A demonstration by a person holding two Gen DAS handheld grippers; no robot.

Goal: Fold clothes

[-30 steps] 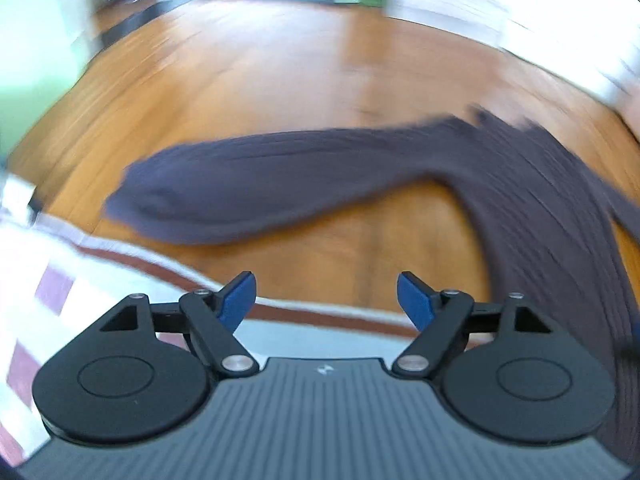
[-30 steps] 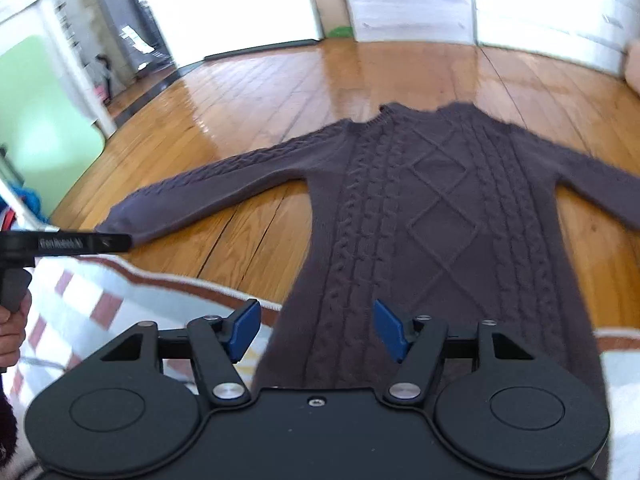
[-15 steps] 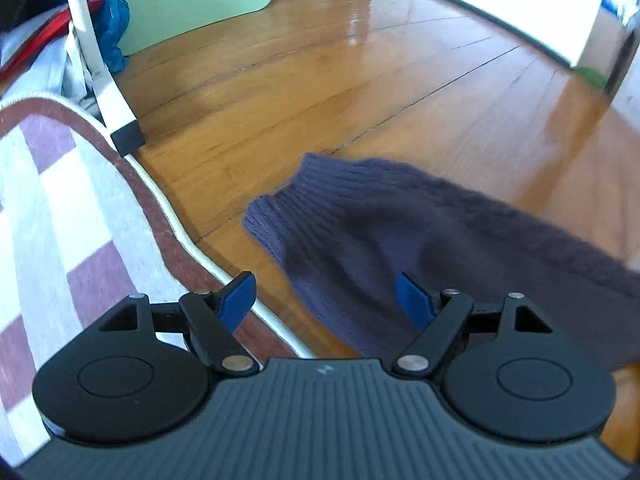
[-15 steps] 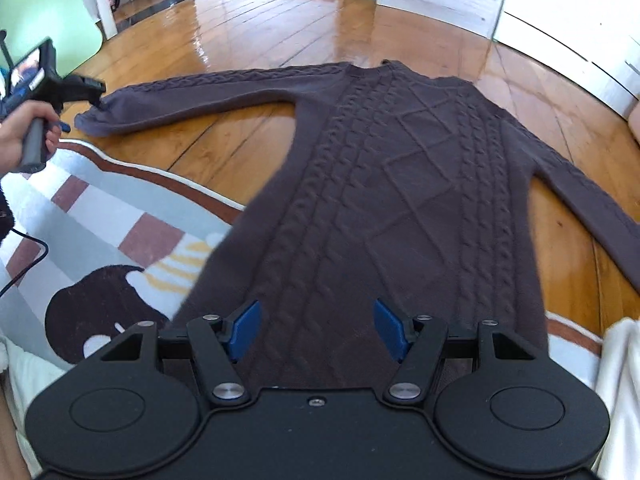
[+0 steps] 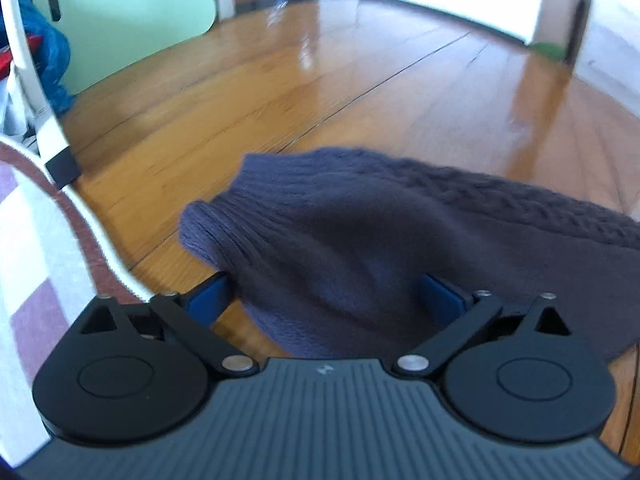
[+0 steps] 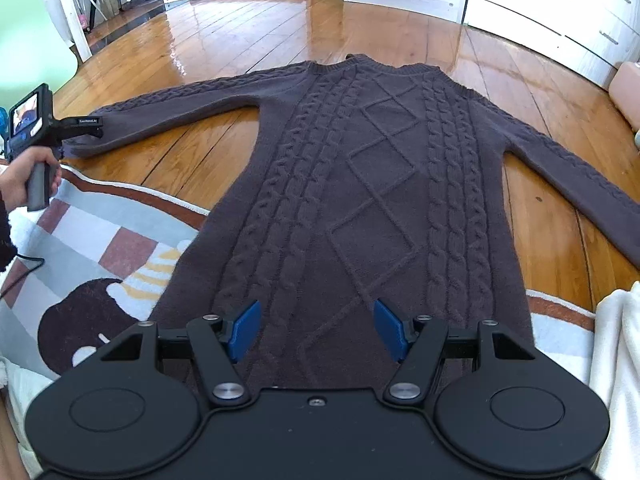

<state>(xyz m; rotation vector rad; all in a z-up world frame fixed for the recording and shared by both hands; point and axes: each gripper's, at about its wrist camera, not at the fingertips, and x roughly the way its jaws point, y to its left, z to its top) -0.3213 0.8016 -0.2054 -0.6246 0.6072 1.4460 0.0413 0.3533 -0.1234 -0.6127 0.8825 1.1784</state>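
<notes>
One sleeve cuff now sits between the closing left hand-held gripper jaws; the right hand-held gripper stays apart above the sweater.

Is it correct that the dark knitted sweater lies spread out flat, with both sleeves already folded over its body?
Not quite. The sweater does lie flat, but both sleeves stretch outward on the wooden floor, neither folded over. The right wrist view shows it; the left tongs are closing around the left sleeve's cuff.
</notes>
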